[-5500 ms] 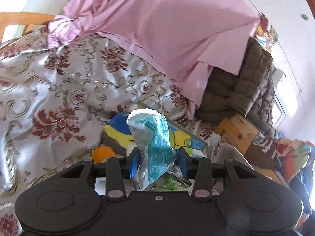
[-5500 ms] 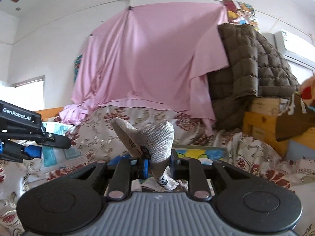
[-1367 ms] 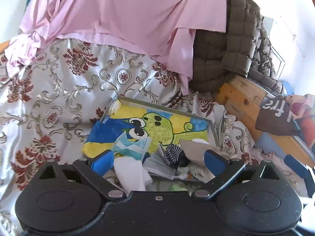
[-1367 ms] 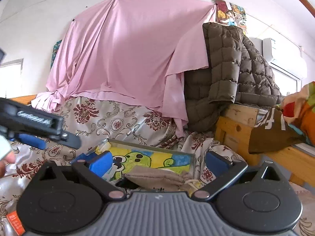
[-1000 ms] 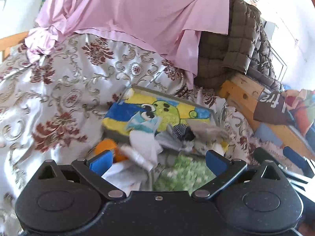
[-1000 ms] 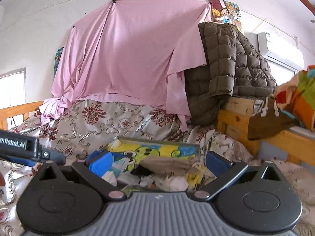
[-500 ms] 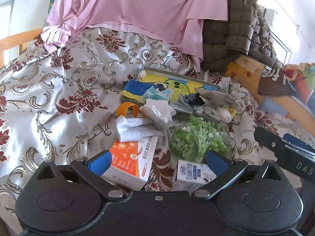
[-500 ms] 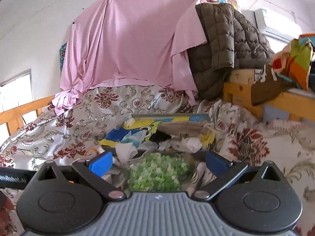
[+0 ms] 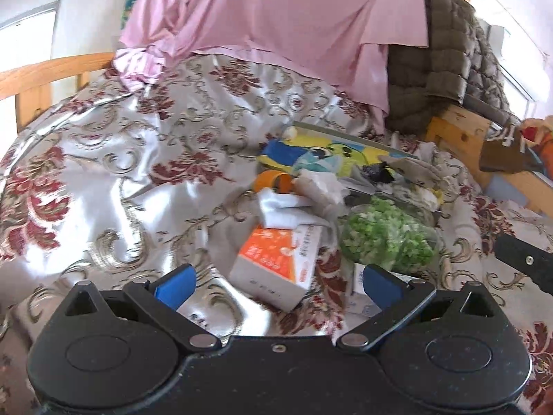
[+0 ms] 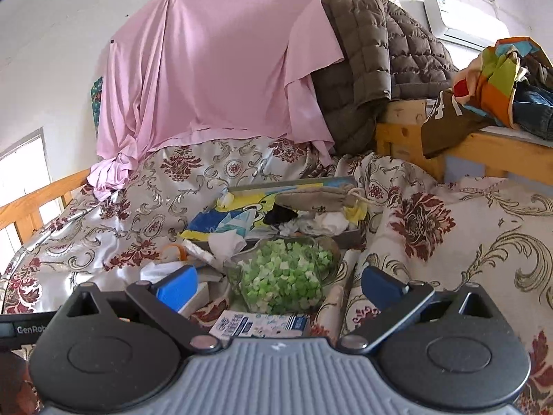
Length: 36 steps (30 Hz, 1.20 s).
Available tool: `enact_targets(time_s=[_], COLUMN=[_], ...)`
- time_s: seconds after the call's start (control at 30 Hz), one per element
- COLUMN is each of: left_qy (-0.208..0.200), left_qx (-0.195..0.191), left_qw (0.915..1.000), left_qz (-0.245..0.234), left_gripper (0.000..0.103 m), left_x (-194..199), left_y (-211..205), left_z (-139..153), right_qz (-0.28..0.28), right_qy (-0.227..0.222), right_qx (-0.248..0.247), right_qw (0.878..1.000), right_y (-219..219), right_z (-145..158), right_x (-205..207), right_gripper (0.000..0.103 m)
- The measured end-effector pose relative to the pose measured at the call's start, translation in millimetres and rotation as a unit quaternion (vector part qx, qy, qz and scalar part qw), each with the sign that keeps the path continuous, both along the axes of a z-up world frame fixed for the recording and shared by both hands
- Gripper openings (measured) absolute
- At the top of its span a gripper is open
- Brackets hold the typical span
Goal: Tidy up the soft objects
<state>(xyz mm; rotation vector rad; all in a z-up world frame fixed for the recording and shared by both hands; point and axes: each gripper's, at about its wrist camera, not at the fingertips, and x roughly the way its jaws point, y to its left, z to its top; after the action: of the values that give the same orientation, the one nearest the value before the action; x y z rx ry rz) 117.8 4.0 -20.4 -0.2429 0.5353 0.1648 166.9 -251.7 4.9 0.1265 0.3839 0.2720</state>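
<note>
The big bed [image 10: 484, 242], with its shiny flower cover, fills most of the room, and a pink sheet [image 10: 221, 69] hangs on the wall behind it. Both grippers were up close to the box a moment ago. Now they have pulled back toward the near edge, so the whole pile shows.

The cartoon box [image 10: 293, 184] sits in the middle of the bed. It now holds the soft things: a tan cloth pouch [image 10: 314, 197] lying across the top, a blue and white packet [image 10: 235, 224], something dark, and some white cloth. A little while back the left gripper was pinching that packet and the right one was pinching the pouch. Both are let go now and lie in the box. I think that part of the tidy-up is done.

Outside the box, more is waiting. A bag of green bits [image 10: 287, 276] lies just in front of it. An orange and white carton [image 9: 276, 259] lies beside the bag, with white cloth [image 9: 283, 207] and an orange ring [image 9: 273, 180] behind it. A small blue carton [image 10: 259, 325] lies closest.

The left gripper [image 9: 278, 282] is spread wide with nothing in it, hanging over the orange carton. The right gripper [image 10: 276, 285] is spread wide too, empty, facing the green bag. My guess is they will pick the next soft thing from here.
</note>
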Motion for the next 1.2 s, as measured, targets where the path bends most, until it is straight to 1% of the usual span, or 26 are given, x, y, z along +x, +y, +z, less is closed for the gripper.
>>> enact_targets(time_s=[0.13, 0.2, 0.47, 0.67, 0.83, 1.0, 1.2], left_qy=[0.003, 0.003, -0.003, 0.006, 0.019, 0.03, 0.032], left_qx=[0.027, 0.036, 0.038, 0.038, 0.043, 0.044, 0.052], left_qw=[0.9996, 0.9993, 0.9992, 0.9989, 0.9981, 0.997, 0.9953], left_qz=[0.008, 0.01, 0.015, 0.027, 0.04, 0.057, 0.076], left_gripper=[0.102, 0.102, 0.102, 0.102, 0.102, 0.102, 0.102], left_x=[-10.4, -15.3, -16.9, -12.5, -9.2, -4.6, 8.0], left_y=[2.3, 3.0, 10.3, 16.9, 23.9, 33.6, 39.5], left_z=[-7.4, -10.1, -9.2, -13.0, -17.7, -20.4, -19.3], right_qz=[0.016, 0.026, 0.063, 0.1, 0.131, 0.153, 0.163], right_qy=[0.033, 0.038, 0.041, 0.053, 0.071, 0.077, 0.091], right_qx=[-0.017, -0.021, -0.032, -0.038, -0.018, -0.019, -0.002], right_qw=[0.999, 0.999, 0.997, 0.993, 0.989, 0.985, 0.982], right_y=[11.2, 14.9, 28.1, 39.2, 47.2, 60.2, 66.7], right_z=[-5.5, -7.1, -10.5, -14.0, -17.4, -20.1, -23.2], right_x=[4.0, 3.9, 3.1, 6.6, 11.7, 18.1, 27.8], right_gripper=[0.103, 0.103, 0.103, 0.103, 0.103, 0.103, 0.103])
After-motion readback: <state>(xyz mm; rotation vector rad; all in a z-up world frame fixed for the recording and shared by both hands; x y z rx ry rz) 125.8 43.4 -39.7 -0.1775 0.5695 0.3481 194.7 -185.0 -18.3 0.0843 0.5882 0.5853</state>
